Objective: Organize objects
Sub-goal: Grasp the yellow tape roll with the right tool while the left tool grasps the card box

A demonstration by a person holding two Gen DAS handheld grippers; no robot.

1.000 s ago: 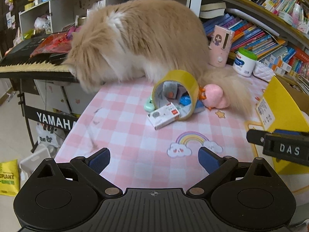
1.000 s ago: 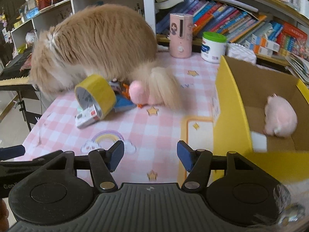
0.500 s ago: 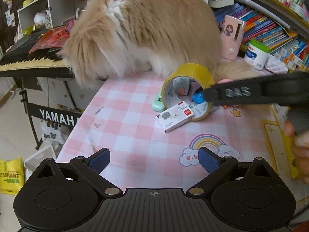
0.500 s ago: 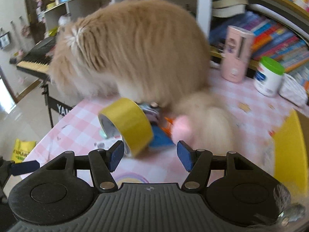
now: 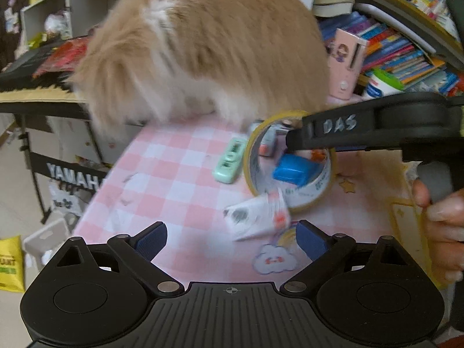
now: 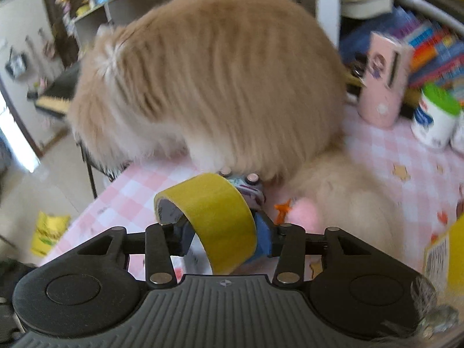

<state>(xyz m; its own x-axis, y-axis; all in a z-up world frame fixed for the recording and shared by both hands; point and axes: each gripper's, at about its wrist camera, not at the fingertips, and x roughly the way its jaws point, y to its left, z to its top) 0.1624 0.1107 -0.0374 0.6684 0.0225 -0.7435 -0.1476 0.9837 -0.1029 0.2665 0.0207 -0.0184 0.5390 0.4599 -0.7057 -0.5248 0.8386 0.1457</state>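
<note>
A yellow tape roll (image 6: 214,211) stands on edge on the pink checked tablecloth (image 5: 174,188). My right gripper (image 6: 224,236) straddles its band, one finger at each open face. Its jaws are closing and the pads touch both sides. In the left wrist view that gripper's black finger (image 5: 319,133) crosses the roll's (image 5: 304,206) opening, with a hand on the handle at right. A blue object (image 5: 295,171) shows through the ring. A white box (image 5: 258,217), blurred, lies just ahead of my open left gripper (image 5: 232,240). A mint-green item (image 5: 229,159) lies left of the roll.
A large fluffy cat (image 6: 217,72) sits on the table right behind the roll, its tail lying to the right beside a pink plush (image 6: 304,214). A yellow cardboard box (image 6: 455,255) stands at the right edge. A pink bottle (image 5: 345,63), a green-lidded jar (image 5: 382,82) and bookshelves are behind.
My right gripper swung left from the yellow box to the tape roll and narrowed its jaws around it. The white box shifted nearer my left gripper, which crept slightly forward.
</note>
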